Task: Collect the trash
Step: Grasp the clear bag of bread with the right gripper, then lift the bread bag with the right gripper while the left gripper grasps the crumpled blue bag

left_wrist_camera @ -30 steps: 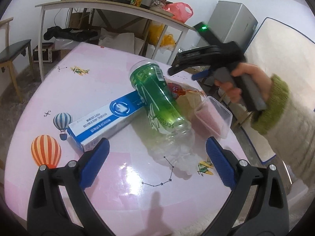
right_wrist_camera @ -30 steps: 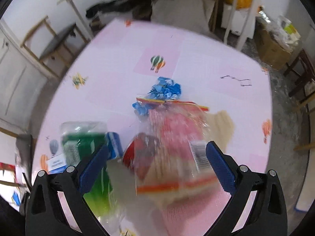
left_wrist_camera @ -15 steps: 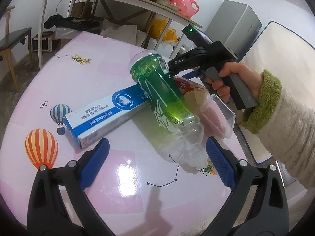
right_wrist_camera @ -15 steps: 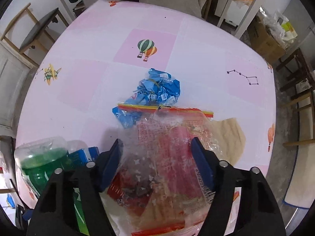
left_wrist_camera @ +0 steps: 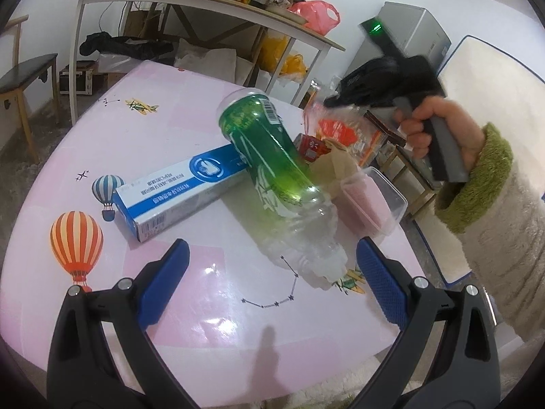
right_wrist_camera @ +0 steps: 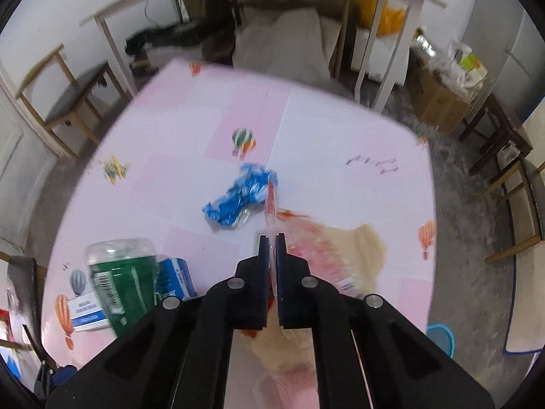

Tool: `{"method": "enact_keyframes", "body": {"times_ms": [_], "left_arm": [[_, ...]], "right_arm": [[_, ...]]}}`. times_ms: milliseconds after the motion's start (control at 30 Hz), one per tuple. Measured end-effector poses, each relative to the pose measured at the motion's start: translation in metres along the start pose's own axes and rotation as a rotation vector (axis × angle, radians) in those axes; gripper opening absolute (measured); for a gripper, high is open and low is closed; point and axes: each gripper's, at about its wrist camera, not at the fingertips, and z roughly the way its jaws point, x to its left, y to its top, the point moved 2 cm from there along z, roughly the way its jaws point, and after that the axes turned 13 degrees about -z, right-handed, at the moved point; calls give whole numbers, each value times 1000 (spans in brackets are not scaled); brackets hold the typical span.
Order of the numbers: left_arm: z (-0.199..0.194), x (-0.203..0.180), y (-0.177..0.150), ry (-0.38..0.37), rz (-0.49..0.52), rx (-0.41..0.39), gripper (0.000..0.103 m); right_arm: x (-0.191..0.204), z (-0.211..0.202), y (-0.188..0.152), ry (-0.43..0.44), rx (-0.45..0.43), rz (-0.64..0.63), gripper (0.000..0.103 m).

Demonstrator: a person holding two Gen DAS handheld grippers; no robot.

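Left wrist view: a clear plastic tub (left_wrist_camera: pixel 374 201) at the table's right edge holds something pink (what exactly cannot be told). Beside it a green plastic bottle (left_wrist_camera: pixel 272 170) lies tilted, its base propped on a blue and white carton (left_wrist_camera: pixel 177 194), its clear neck toward the near edge. The left gripper (left_wrist_camera: pixel 269 286) hovers over the near edge with its jaws wide apart, holding nothing. The right gripper (right_wrist_camera: pixel 271 245) has its jaws pressed together on the rim of a clear red-printed plastic bag (left_wrist_camera: pixel 344 129), lifted just above the table by the right edge. A crumpled blue wrapper (right_wrist_camera: pixel 242 197) rests near the middle of the pink table (right_wrist_camera: pixel 323 136), which is printed with balloons and planes. Behind stand a shelf table (left_wrist_camera: pixel 211 0) carrying jars, a wooden chair (left_wrist_camera: pixel 24 71) and a grey fridge (left_wrist_camera: pixel 408 30).
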Motion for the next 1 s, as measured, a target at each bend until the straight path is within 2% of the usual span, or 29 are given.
{"method": "enact_keyframes", "body": {"times_ms": [133,333,433,533,567,667,733,800,933,1000], "left_arm": [[-6,-6,-10,24,14,-7,94],[-14,-15,-15,35,35,-33,94],[-27,-22,8,17,58,-93,94],[-36,-35,50,-18,108,-137,94],[-33,-42,73,-47,131,-125,94],[3,-56,127,-95,148,35,94],[36,-64,157,-55,136,111,94],[76,-74,181,-64,158,215,94],[175,-83,215,84,165,418,94],[215,-81,223,145,145,494,94]], "right_arm": [[-15,-50,-8,11,-118,36,4],[-30,-111,-32,15,-249,71,4],[-37,-131,-44,25,-299,93,3],[-45,-147,-53,38,-348,117,3],[-48,-150,-55,44,-365,126,3],[-61,-164,-66,71,-424,156,3],[-68,-168,-73,77,-450,168,3],[-78,-171,-81,85,-470,184,3],[-99,-171,-95,98,-498,220,3],[-108,-171,-101,103,-509,234,3]]}}
